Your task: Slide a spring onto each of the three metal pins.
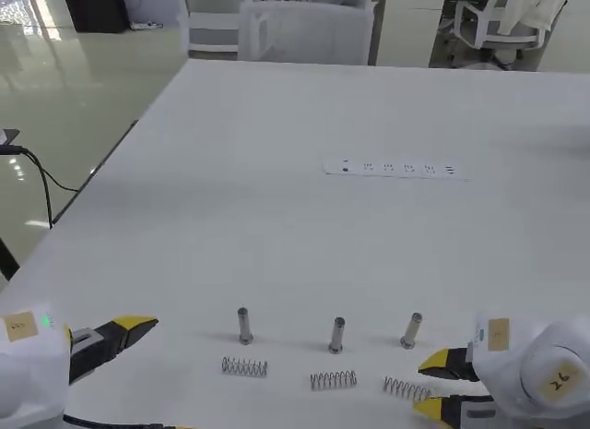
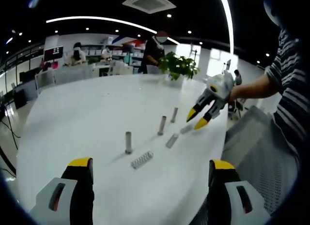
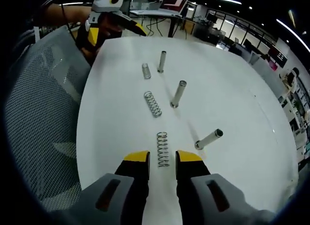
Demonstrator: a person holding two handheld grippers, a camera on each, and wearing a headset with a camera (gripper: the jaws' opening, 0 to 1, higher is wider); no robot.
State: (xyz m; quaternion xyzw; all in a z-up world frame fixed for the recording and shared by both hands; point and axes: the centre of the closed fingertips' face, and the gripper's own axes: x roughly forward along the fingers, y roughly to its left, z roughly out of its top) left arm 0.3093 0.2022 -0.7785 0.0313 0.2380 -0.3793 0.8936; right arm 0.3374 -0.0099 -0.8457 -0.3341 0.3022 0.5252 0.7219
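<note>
Three short metal pins stand upright in a row near the table's front edge: left pin [image 1: 244, 325], middle pin [image 1: 337, 335], right pin [image 1: 411, 330]. In front of each lies a loose spring: left spring [image 1: 244, 366], middle spring [image 1: 333, 380], right spring [image 1: 404, 387]. My right gripper [image 1: 427, 385] is open, its yellow tips either side of the right spring's [image 3: 162, 148] near end without pinching it. My left gripper [image 1: 147, 374] is wide open and holds nothing, left of the left spring [image 2: 142, 159] and left pin [image 2: 128, 142].
A white power strip [image 1: 392, 168] lies mid-table beyond the pins. The white table [image 1: 277, 226] stretches far back, with office chairs [image 1: 502, 23] behind it. A grey mesh chair [image 3: 43, 104] sits close to the front edge. A potted plant [image 2: 178, 66] stands at the table's far end.
</note>
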